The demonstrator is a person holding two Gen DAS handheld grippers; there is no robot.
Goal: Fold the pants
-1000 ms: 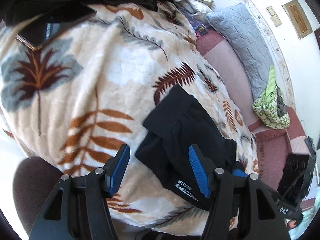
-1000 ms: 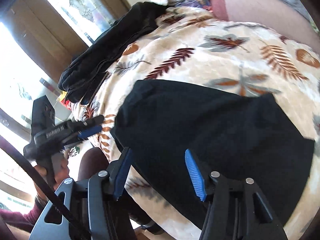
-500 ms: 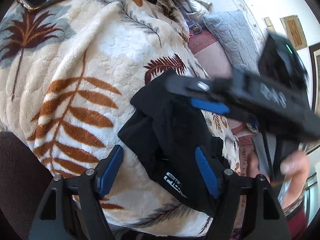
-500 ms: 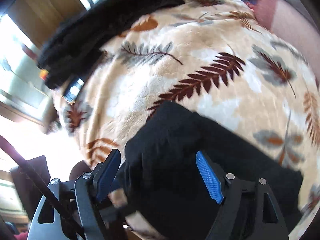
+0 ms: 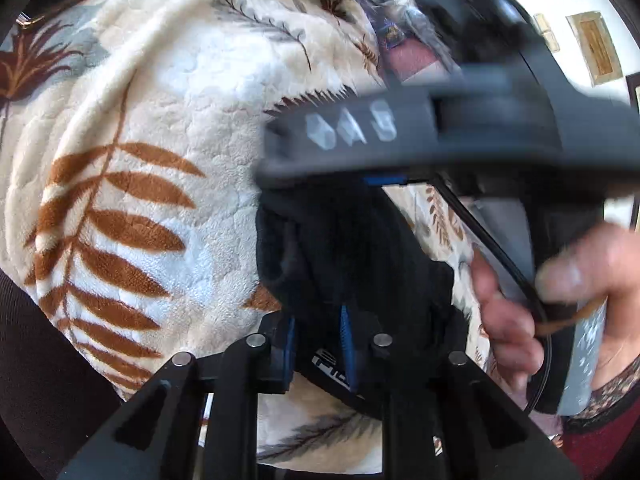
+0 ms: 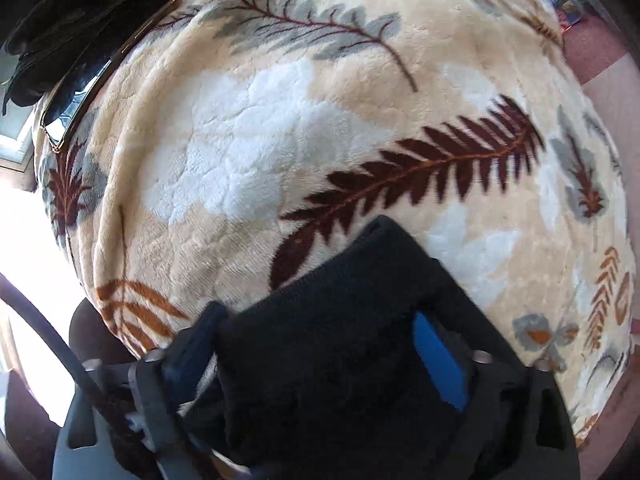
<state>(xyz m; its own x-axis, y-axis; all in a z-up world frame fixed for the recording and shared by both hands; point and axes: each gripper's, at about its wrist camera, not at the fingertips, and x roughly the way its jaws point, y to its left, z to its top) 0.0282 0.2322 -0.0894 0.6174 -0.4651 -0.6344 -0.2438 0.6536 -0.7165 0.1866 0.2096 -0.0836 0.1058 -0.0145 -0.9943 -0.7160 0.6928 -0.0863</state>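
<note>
Left hand-held gripper [image 5: 316, 344] was closing on the black pants' [image 5: 352, 256] near edge, and the right hand-held gripper [image 6: 320, 364], closing too, straddled the far corner.

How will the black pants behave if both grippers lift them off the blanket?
Likely floppy: the black pants bunch in soft layers between the right gripper's pads. Probably thick and grippy, given the knit weave. The left gripper, closing on an edge, may lift one layer only.
</note>
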